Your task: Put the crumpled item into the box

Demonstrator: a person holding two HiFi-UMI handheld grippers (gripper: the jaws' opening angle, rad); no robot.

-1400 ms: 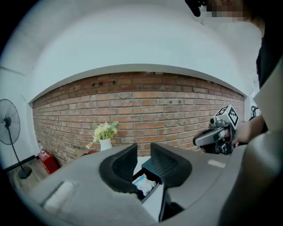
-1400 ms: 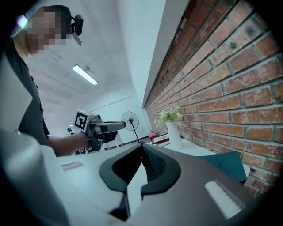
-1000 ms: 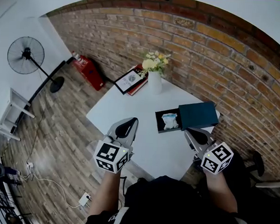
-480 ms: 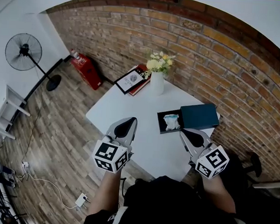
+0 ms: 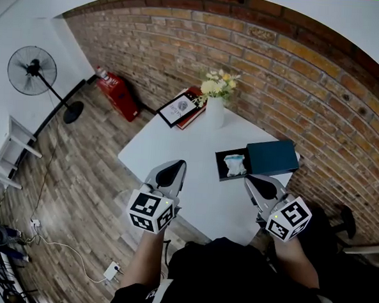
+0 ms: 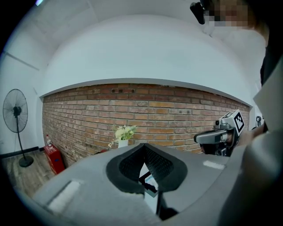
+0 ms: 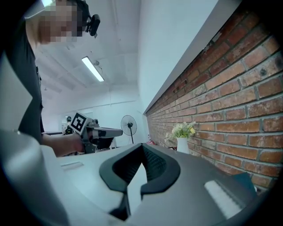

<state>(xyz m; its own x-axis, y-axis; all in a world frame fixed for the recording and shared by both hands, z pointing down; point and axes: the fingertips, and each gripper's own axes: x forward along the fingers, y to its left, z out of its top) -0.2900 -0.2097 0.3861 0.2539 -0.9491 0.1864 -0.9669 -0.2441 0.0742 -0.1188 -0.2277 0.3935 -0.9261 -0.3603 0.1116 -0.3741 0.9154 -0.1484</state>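
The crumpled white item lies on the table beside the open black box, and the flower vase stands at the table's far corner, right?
No: the head view shows the crumpled white item lying inside the open black box, not beside it. The flower vase does stand at the far corner of the table.

I see the box (image 5: 219, 166) on the far right part of my white table (image 5: 170, 146), close to the brick wall. It is a flat black tray, lying level, and its top is open. The crumpled item (image 5: 233, 163) lies inside it. It is a small, scrunched-up thing, white with a bit of light blue, and it sits near the middle of the tray. The lid (image 5: 272, 157) is dark blue-green and flat. It lies at the right end of the box, touching it or partly over it.
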